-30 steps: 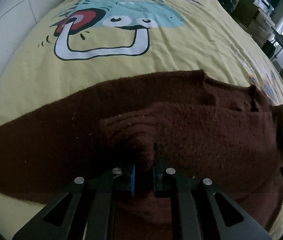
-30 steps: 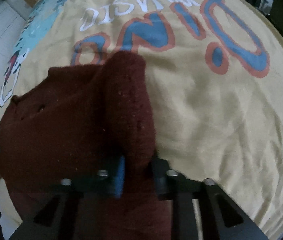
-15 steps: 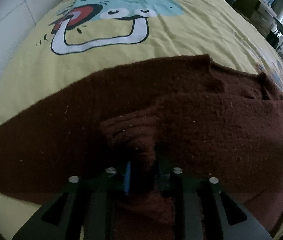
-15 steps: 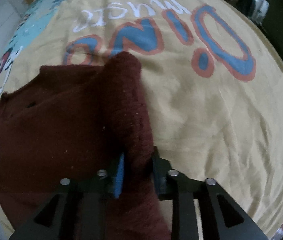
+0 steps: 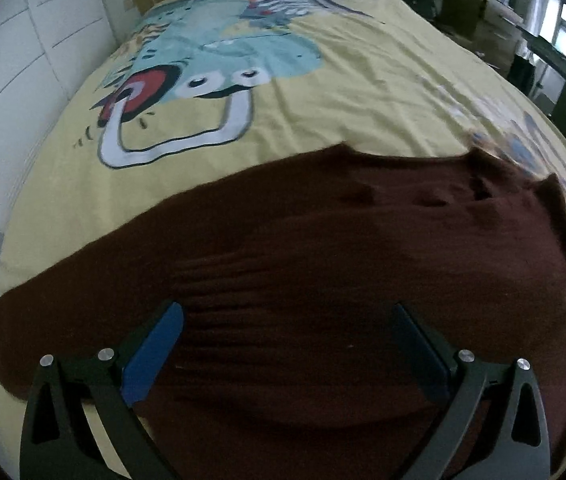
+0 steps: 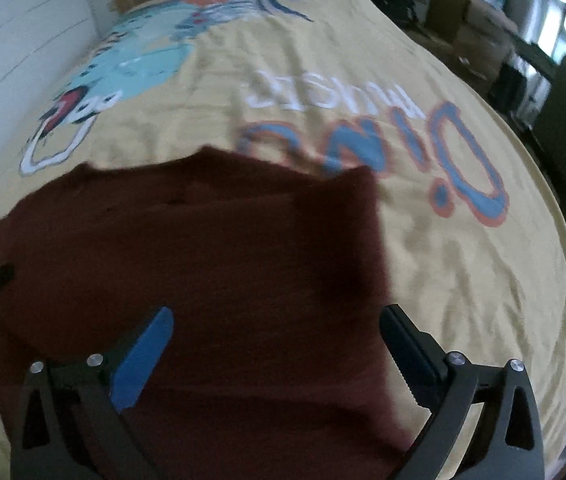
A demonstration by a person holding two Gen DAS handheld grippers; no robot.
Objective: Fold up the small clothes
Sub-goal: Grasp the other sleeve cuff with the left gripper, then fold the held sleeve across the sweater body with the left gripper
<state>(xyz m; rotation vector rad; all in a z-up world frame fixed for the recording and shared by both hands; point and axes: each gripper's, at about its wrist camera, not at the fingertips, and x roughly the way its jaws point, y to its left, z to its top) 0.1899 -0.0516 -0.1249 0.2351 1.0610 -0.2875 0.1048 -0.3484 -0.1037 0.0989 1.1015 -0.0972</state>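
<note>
Dark maroon knitted sweater (image 5: 323, 264) lay spread flat across a yellow bedsheet printed with a cartoon dinosaur (image 5: 323, 92), covering a bed. Two black hand-held grippers hovered over the garment, each seen from its own wrist camera.

From the left wrist view, the left gripper (image 5: 283, 332) had its fingers (image 5: 155, 344) spread wide, one faced with a blue pad. Its jaws had just been opening, and nothing was clamped between them; the sweater's ribbed knit lay below and ahead of the fingers, released onto the bed. One sleeve stretched away to the left of the fingers. Beyond the garment, further ahead, the sheet showed a teal dinosaur head with a red mouth.

From the right wrist view, the right gripper (image 6: 275, 340) likewise had its fingers (image 6: 143, 356) standing wide apart, having just been opening, with no cloth pinched. The sweater (image 6: 203, 264) lay under and ahead of them, its folded-in sleeve running forward from between the fingers, near the right-hand one. To the right of the fingers was bare yellow sheet (image 6: 463, 280), and ahead of the garment were large blue letters outlined in orange. This view was somewhat blurred.
</note>
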